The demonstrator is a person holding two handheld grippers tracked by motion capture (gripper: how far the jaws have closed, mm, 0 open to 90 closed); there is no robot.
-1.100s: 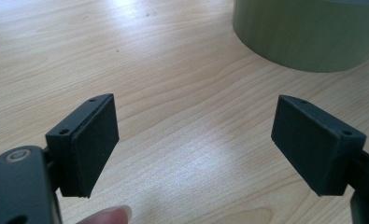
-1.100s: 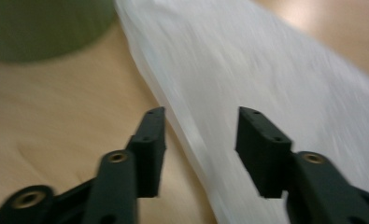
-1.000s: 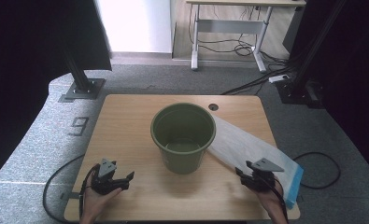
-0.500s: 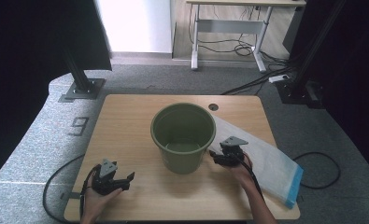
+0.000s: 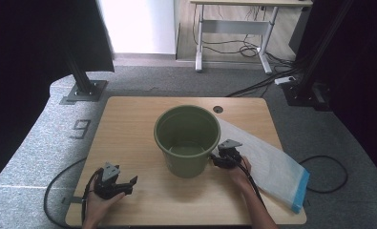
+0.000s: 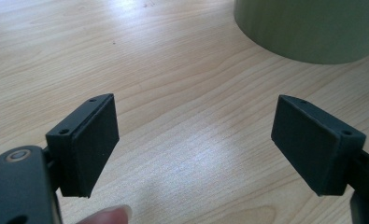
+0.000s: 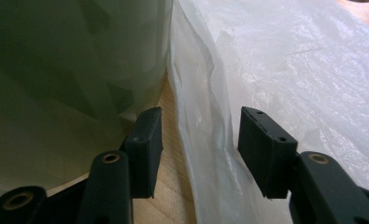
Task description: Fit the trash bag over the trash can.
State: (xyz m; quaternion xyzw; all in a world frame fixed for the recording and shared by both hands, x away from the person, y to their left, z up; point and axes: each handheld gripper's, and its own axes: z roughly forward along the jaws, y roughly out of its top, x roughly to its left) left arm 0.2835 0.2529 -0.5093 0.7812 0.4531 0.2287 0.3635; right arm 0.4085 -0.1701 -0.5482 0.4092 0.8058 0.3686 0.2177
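Note:
A green plastic bucket (image 5: 187, 138) stands upright in the middle of the wooden table (image 5: 129, 124). A white plastic bag (image 5: 272, 164) with a blue end lies flat to its right, one edge against the bucket's base. My right gripper (image 5: 218, 160) sits low beside the bucket's right wall. In the right gripper view its jaws (image 7: 198, 126) have just been closing and straddle the bag's raised edge (image 7: 205, 121) with gaps on both sides, the bucket (image 7: 70, 70) at their left. My left gripper (image 5: 129, 183) rests at the front left, open (image 6: 194, 126) and holding nothing, pointing toward the bucket (image 6: 308, 28).
A round cable hole (image 5: 218, 109) lies in the table behind the bucket. Black cables trail off the front edge from both grippers. Dark stands (image 5: 83, 88) and a desk frame (image 5: 234, 33) stand on the grey floor beyond the table.
My right gripper has moved left from the bag's blue end to the bucket's right side and come lower. Its jaws now straddle the bag's edge. The left gripper has stayed put.

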